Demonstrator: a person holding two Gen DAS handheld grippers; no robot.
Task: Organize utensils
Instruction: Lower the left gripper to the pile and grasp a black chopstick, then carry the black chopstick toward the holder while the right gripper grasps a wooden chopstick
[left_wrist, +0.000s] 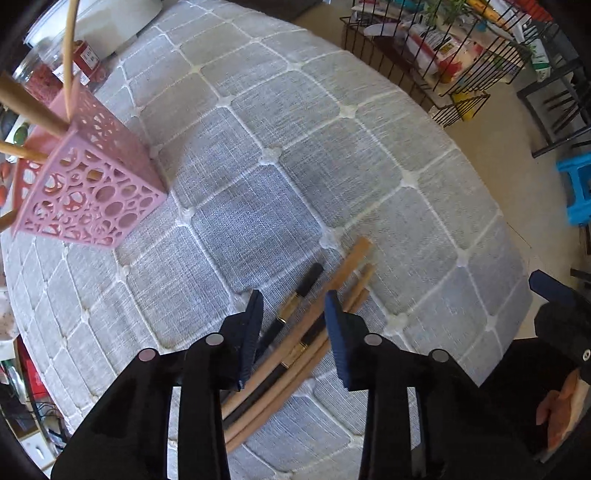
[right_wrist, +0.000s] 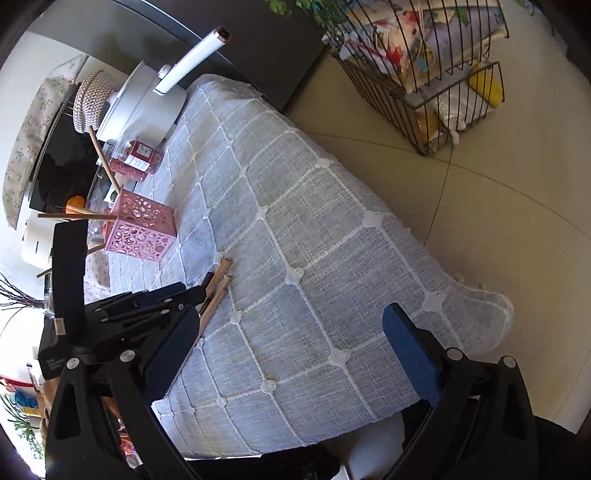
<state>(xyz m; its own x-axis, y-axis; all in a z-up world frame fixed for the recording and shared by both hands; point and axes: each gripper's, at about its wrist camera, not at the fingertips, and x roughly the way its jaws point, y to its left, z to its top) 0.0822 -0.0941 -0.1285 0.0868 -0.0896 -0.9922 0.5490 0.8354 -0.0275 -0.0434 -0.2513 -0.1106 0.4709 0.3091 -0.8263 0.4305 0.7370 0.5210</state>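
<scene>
L gripper (left_wrist: 293, 306) pointed down over chopstick bundle (left_wrist: 295, 343) lying on grey checked tablecloth (left_wrist: 258, 147); jaws part-closed round the sticks, couldn't tell if pads pressed them; R gripper (right_wrist: 291, 354) jaws wide apart, nothing between; pink basket (left_wrist: 92, 184) w/ wooden utensils (left_wrist: 33, 107) stood well apart from bundle.

We see a bundle of long wooden and black gold-banded chopsticks (left_wrist: 295, 343) lying flat between our left tool's fingers; a pink perforated plastic holder (left_wrist: 92, 188) stands ahead-left, sticks inside.
</scene>
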